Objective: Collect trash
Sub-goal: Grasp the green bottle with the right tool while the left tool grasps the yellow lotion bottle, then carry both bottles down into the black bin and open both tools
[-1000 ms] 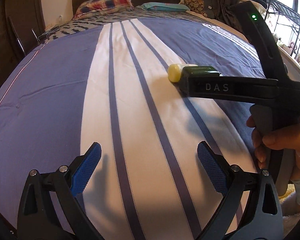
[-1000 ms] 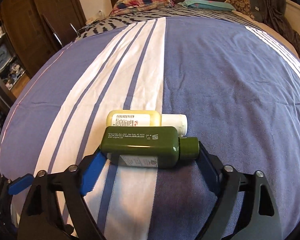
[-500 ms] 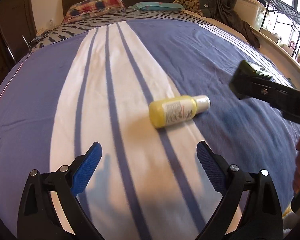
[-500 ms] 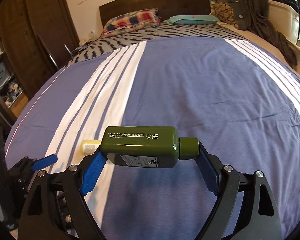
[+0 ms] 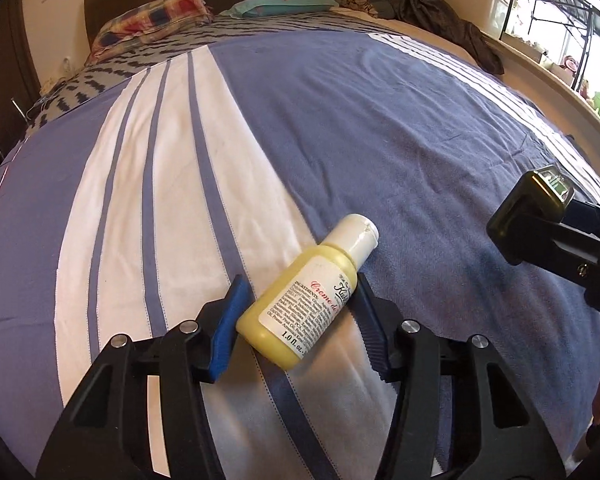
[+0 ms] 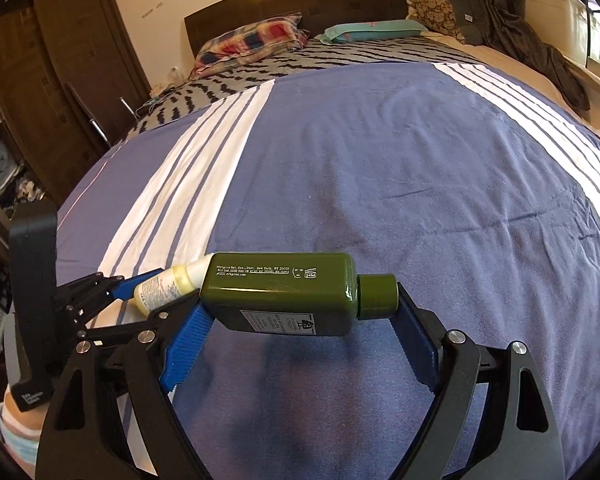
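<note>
A small yellow lotion bottle (image 5: 300, 312) with a white cap lies slanted on the striped bedspread (image 5: 380, 140). My left gripper (image 5: 300, 284) is closing around it, and both blue pads (image 5: 228, 328) touch its sides. In the right wrist view that gripper (image 6: 140, 292) and the yellow bottle (image 6: 168, 284) show at the left. My right gripper (image 6: 300, 308) is shut on a dark green bottle (image 6: 284, 292), held crosswise above the bed with its cap to the right. The green bottle's end (image 5: 532, 208) shows at the right of the left wrist view.
Pillows (image 6: 252, 44) and a dark headboard (image 6: 300, 0) lie at the far end of the bed. A wooden wardrobe (image 6: 60, 60) stands on the left. Dark clothing (image 5: 452, 12) and a metal rack (image 5: 552, 12) are by the window on the right.
My left gripper came forward to the yellow bottle and its jaws narrowed around it. My right gripper carried the green bottle up and to the right, away from the yellow one.
</note>
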Demonstrator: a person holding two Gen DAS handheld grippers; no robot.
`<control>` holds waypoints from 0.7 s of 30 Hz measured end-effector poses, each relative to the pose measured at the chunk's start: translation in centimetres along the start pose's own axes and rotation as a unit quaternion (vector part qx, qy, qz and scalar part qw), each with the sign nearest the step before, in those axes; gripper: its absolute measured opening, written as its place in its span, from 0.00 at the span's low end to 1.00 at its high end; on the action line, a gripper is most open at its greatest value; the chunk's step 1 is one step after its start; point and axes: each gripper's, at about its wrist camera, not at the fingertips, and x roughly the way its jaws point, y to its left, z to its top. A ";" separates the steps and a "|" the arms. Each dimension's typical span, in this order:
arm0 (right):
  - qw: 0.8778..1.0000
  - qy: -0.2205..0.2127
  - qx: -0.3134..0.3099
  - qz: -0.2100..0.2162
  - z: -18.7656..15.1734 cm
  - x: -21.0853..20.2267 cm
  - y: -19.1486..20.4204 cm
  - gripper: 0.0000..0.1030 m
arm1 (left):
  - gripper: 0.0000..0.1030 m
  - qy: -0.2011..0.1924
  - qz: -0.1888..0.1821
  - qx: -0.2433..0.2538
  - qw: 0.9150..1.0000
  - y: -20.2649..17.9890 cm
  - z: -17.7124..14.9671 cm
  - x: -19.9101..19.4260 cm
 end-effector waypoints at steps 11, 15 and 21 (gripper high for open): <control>1.000 -0.013 -0.022 -0.003 -1.4 -3.4 1.0 0.83 | 0.49 -0.012 0.010 -0.016 1.000 0.1 -3.1 -3.6; 0.999 -0.023 -0.040 -0.002 -2.7 -5.9 2.0 0.83 | 0.49 -0.034 0.017 -0.024 0.999 0.3 -5.2 -7.4; 0.997 -0.045 -0.057 0.009 -4.9 -10.1 3.7 0.83 | 0.49 -0.075 0.020 -0.026 0.997 -0.5 -8.0 -13.7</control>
